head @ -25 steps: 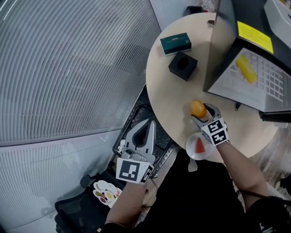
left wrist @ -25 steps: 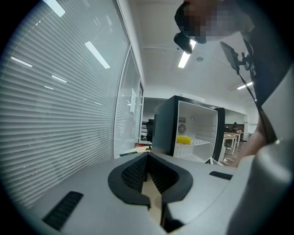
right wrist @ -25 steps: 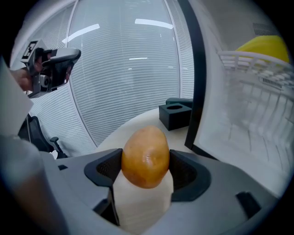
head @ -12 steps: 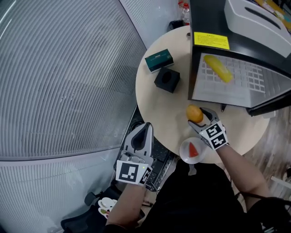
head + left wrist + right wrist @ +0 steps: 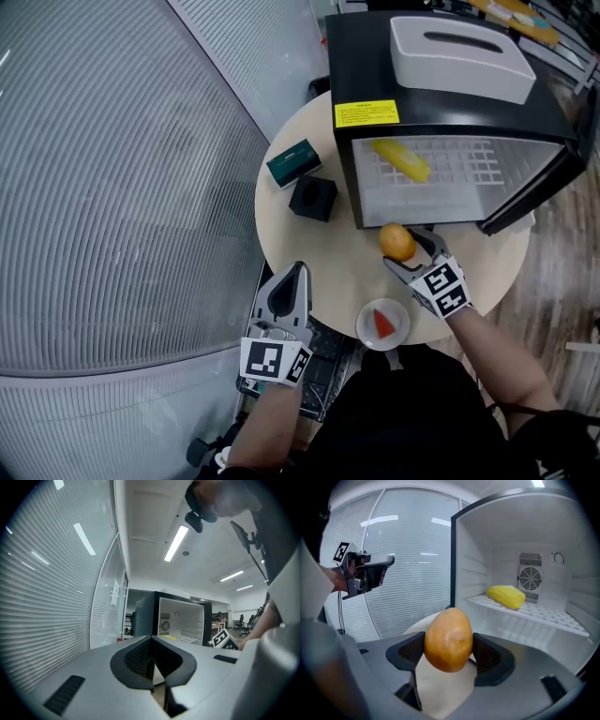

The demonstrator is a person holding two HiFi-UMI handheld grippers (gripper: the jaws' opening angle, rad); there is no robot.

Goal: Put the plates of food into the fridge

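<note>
Right tongs (image 5: 409, 253) clamped on one orange fruit (image 5: 397, 241) (standing on end between the pads), aimed into the open fridge (image 5: 361, 56) just ahead. Left tongs (image 5: 298, 272) pinched shut, empty, beside the table (image 5: 291, 225). Nearer the right: one plate (image 5: 362, 328) with one red slice (image 5: 382, 323) at the table's near edge. One yellow piece (image 5: 401, 160) on the fridge shelf (image 5: 459, 178).

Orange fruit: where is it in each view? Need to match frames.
Head view: orange fruit lower centre-right, in the right gripper, just outside the fridge opening.
Left gripper view: not visible.
Right gripper view: centre, clamped between the jaws.
Shared landmark: the open fridge with yellow food on its shelf, seen in all three.
</note>
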